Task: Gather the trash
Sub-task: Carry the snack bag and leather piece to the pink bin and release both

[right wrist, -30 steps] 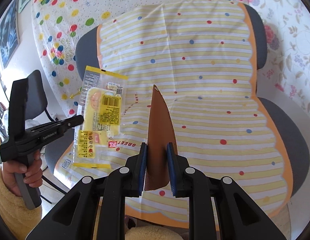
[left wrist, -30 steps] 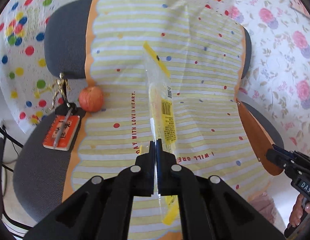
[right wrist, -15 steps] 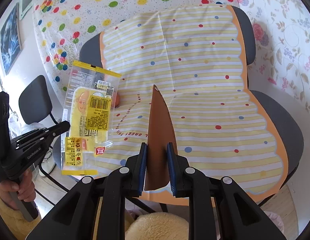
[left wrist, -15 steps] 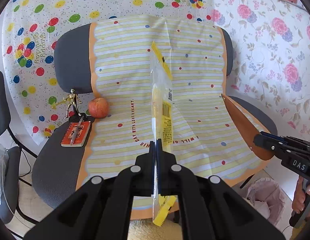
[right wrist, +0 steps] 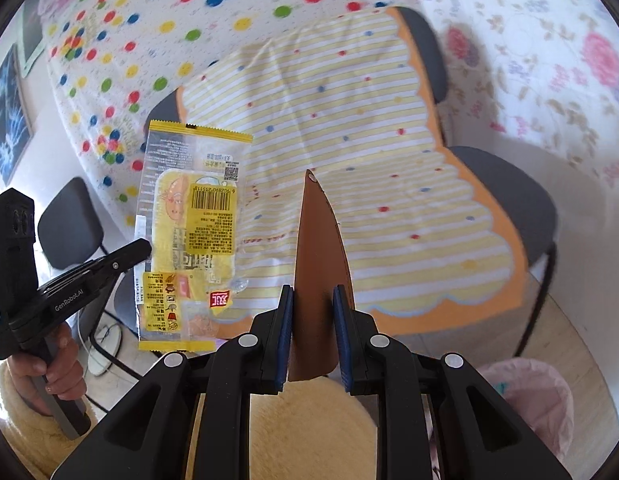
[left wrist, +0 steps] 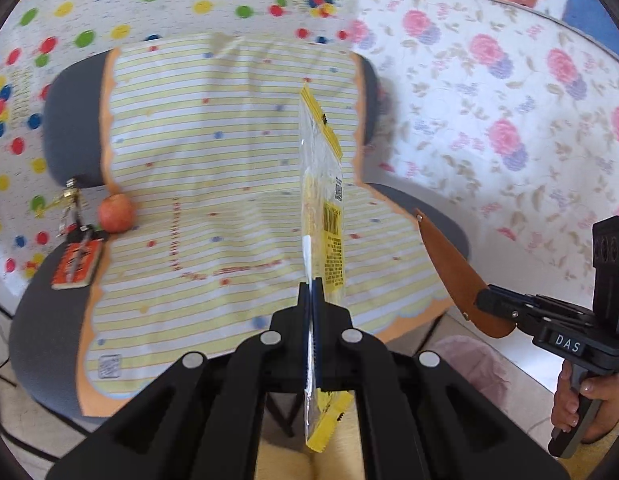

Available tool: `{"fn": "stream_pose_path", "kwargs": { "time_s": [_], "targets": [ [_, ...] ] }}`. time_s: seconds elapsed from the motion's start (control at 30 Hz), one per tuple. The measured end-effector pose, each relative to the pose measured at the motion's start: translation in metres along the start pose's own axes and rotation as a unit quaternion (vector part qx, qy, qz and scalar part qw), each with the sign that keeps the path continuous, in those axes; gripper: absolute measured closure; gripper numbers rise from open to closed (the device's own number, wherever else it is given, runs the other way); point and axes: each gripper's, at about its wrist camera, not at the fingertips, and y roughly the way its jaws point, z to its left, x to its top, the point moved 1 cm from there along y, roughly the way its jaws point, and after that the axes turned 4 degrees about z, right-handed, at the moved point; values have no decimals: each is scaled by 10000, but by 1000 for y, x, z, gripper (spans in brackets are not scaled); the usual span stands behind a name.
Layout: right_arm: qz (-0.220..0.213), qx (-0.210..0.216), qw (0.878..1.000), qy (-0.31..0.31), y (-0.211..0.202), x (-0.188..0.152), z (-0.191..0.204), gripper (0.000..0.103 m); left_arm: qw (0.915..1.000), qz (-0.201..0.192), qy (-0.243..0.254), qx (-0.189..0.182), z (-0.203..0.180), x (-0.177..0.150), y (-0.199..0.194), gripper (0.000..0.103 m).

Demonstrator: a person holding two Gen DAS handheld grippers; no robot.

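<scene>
A grey chair (left wrist: 65, 120) draped with a striped yellow cloth (left wrist: 213, 184) stands against dotted and flowered wall sheets. The left gripper (left wrist: 311, 292) is clamped on a yellow snack wrapper (left wrist: 323, 184), held upright over the seat's front edge. The right gripper (right wrist: 311, 300) pinches a brown leather sheath (right wrist: 319, 248). A pink-lined bin (right wrist: 529, 392) sits on the floor by the chair's right front corner. An apple (left wrist: 116, 213) rests at the seat's left edge.

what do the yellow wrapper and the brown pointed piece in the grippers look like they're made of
Yellow wrapper: thin glossy plastic film, it seems; parts are see-through, and its ends have crimped, serrated seals.

Brown pointed piece: matte and stiff-looking, holding its shape upright in the grip, with a small rivet near the tip and stitch-like marks along one edge. Likely leather or imitation leather; card cannot be excluded.
</scene>
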Motion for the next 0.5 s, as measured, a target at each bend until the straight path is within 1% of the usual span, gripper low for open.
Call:
{"fn": "stream_pose_path", "kwargs": {
  "time_s": [0.07, 0.17, 0.3, 0.4, 0.5],
  "targets": [
    [-75, -252, 9996, 134, -17, -8, -14, 82, 9995, -27, 218, -221, -21, 2, 4, 103],
    [-85, -662, 9971, 357, -38, -27, -36, 82, 9962, -29, 608, -618, -62, -1, 14, 103],
    [181, -1106, 9904, 805, -45, -60, -71, 82, 9911, 221, 731, -1090, -97, -17, 35, 103],
    [432, -1243, 9820, 1354, -42, -87, -102, 81, 9880, 439, 814, -1236, -112, -28, 48, 103],
    [677, -1477, 9713, 1739, -34, -102, -129, 75, 9862, 588, 895, -1266, -118, -36, 54, 103]
  ]
}}
